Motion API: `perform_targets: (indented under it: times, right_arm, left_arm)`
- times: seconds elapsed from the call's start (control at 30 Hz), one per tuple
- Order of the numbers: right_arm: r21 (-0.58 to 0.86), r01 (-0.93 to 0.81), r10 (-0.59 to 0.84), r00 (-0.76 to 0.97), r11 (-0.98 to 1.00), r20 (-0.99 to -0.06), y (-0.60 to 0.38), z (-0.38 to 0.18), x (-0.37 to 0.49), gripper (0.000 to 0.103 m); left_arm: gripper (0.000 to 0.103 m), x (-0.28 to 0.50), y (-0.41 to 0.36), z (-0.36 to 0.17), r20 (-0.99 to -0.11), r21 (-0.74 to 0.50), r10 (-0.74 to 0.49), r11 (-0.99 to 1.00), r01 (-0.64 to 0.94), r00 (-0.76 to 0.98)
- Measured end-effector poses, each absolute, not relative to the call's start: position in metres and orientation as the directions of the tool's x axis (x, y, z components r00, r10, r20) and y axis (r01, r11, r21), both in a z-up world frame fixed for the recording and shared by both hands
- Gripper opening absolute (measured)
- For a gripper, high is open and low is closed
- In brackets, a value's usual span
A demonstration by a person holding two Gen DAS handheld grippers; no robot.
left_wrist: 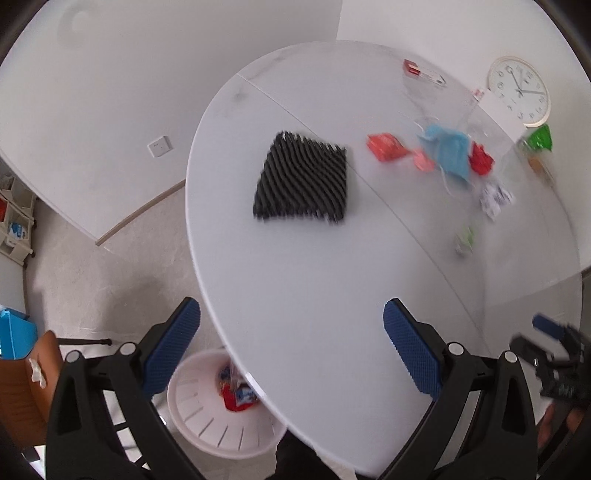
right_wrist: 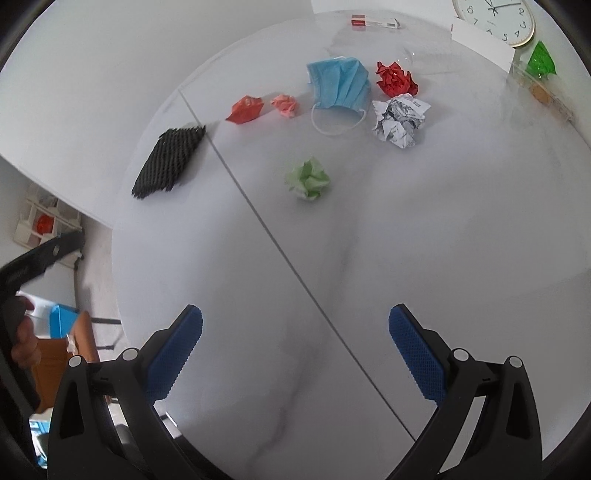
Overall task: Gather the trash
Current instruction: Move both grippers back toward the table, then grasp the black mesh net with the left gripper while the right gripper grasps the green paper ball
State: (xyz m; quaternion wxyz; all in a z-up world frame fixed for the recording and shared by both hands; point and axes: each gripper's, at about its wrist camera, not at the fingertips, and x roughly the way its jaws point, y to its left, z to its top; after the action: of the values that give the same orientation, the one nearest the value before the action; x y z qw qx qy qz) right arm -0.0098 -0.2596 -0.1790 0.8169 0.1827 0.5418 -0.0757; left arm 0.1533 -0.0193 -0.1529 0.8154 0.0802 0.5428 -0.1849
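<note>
The left gripper (left_wrist: pixel 291 347) is held above the near edge of the white counter (left_wrist: pixel 295 277), its jaws spread wide with nothing between the blue pads. The right gripper (right_wrist: pixel 295 349) is held over the counter in the same way, jaws wide apart and empty; in the left wrist view it is seen only as a blurred shape at the right border. A hand on the left gripper's handle is partly seen at the left edge of the right wrist view.

Below the counter edge, on the floor, a white slatted bin (left_wrist: pixel 207 417) is seen, partly hidden by the counter, with red and blue wrappers (left_wrist: pixel 238 393) already inside.

On the counter the remaining trash lies well apart from both grippers. Nearest is a crumpled green paper ball (right_wrist: pixel 309 178). To the left lies a black ridged foam pad (right_wrist: pixel 168 162). Farther on, in a loose row, are a red wrapper (right_wrist: pixel 245 109), a pink paper ball (right_wrist: pixel 284 105), a blue face mask (right_wrist: pixel 340 85) with its ear loop trailing, a crumpled printed paper (right_wrist: pixel 399 120) whose print cannot be read, and a red paper ball (right_wrist: pixel 396 78).

At the far edge are a small red and white box (right_wrist: pixel 373 21), lettering illegible, a green wrapper (right_wrist: pixel 541 61), and a clock (right_wrist: pixel 495 20) cut off by the frame. The left wrist view is motion-blurred.
</note>
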Motion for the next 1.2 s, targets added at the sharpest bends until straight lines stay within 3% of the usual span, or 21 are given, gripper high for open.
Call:
perform_targets:
  times: [0.3,0.6,0.73,0.93,1.2]
  right_arm:
    - [0.217,0.379,0.064,0.377,0.900,-0.924,-0.280,-0.187,0.017,0.100]
    - [0.224,0.447,0.061,0.352,0.866,-0.934,-0.302,-0.198,0.025,0.100]
    - [0.220,0.448,0.057,0.350,0.866,-0.935,-0.307,-0.200,0.030,0.100]
    - [0.196,0.412,0.032,0.374,0.890,-0.927,-0.308,-0.197,0.045,0.100]
    - [0.176,0.349,0.036,0.371,0.921,-0.928,-0.306,-0.213,0.090,0.078]
  left_arm:
    - [0.093,0.262,-0.037,-0.190,-0.931,-0.149,-0.248,0.928,0.342,0.268]
    - [0.066,0.296,-0.055,-0.227,-0.946,-0.168,-0.247,0.926,0.337,0.208]
    - [0.040,0.298,-0.053,-0.234,-0.941,-0.228,-0.291,0.924,0.308,0.176]
    - [0.019,0.291,-0.049,-0.230,-0.932,-0.230,-0.294,0.931,0.282,0.213]
    - [0.015,0.280,-0.040,-0.209,-0.907,-0.265,-0.333,0.927,0.266,0.257]
